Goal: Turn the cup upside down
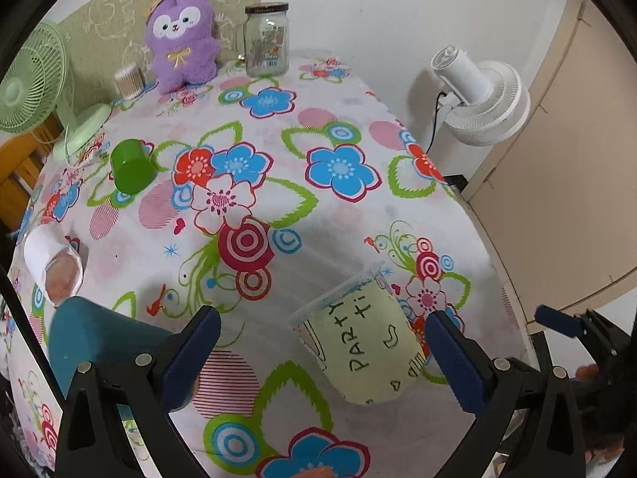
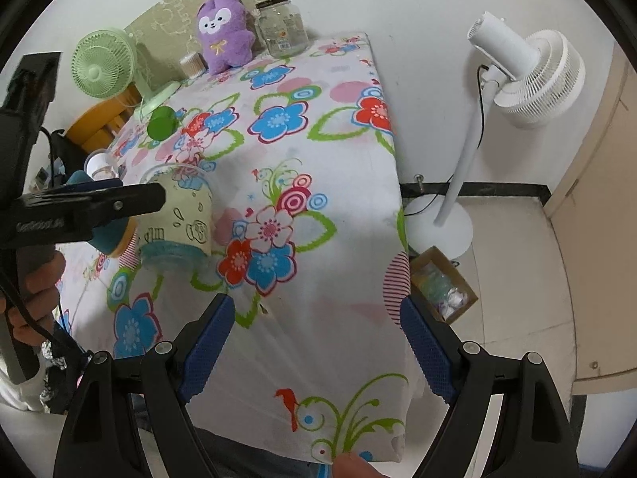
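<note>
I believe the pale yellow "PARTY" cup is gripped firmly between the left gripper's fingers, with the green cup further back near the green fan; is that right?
Not quite: the left gripper is open and its fingers stand apart from the pale yellow "PARTY" cup, which lies between them ungripped, as the left wrist view shows. The green cup is indeed further back near the green fan.

- Right gripper [image 2: 316,342]: blue-padded fingers spread wide, nothing between them, over the near table corner.
- Left gripper [image 2: 119,203]: black, entering from left, tip overlapping the cup; jaw state unclear.
- Cup [image 2: 181,215]: pale yellow, clear-walled, standing on floral tablecloth [image 2: 318,159].
- Far end: purple plush [image 2: 225,34], glass jar [image 2: 282,28], green desk fan [image 2: 101,63].
- Green cup [image 2: 161,121]: near the fan base.
- White standing fan [image 2: 529,75]: on floor, right.
</note>
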`<state>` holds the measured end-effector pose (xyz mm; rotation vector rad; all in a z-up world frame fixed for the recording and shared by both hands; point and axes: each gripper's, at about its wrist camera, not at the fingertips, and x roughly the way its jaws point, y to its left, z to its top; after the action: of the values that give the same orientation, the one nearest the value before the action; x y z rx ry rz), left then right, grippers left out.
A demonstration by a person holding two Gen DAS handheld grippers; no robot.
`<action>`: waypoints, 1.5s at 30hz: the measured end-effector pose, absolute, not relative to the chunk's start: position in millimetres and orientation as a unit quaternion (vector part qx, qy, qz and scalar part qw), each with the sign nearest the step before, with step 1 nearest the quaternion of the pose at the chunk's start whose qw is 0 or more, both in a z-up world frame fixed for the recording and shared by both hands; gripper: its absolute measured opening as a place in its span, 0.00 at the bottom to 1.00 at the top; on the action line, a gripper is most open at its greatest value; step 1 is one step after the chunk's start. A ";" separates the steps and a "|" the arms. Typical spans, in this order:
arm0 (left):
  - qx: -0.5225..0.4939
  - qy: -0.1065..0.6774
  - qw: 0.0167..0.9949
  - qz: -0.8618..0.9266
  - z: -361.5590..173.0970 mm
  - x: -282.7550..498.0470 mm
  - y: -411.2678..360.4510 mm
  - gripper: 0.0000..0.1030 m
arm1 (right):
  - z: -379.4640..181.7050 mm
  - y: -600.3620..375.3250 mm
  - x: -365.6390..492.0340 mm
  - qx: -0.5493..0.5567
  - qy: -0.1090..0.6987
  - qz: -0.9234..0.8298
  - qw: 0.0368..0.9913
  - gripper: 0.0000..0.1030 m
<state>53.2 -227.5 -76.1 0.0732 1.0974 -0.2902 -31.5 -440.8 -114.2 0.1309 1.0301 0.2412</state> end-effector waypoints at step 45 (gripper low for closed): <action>0.062 0.586 0.799 -0.123 -91.4 54.5 -243.7 0.69 | -127.2 -439.6 -30.6 0.092 0.489 0.144 0.856 0.84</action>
<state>54.5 -243.7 -91.4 0.1338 1.2573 -0.2630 -30.6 -439.6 -127.2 0.1926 1.0271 0.3035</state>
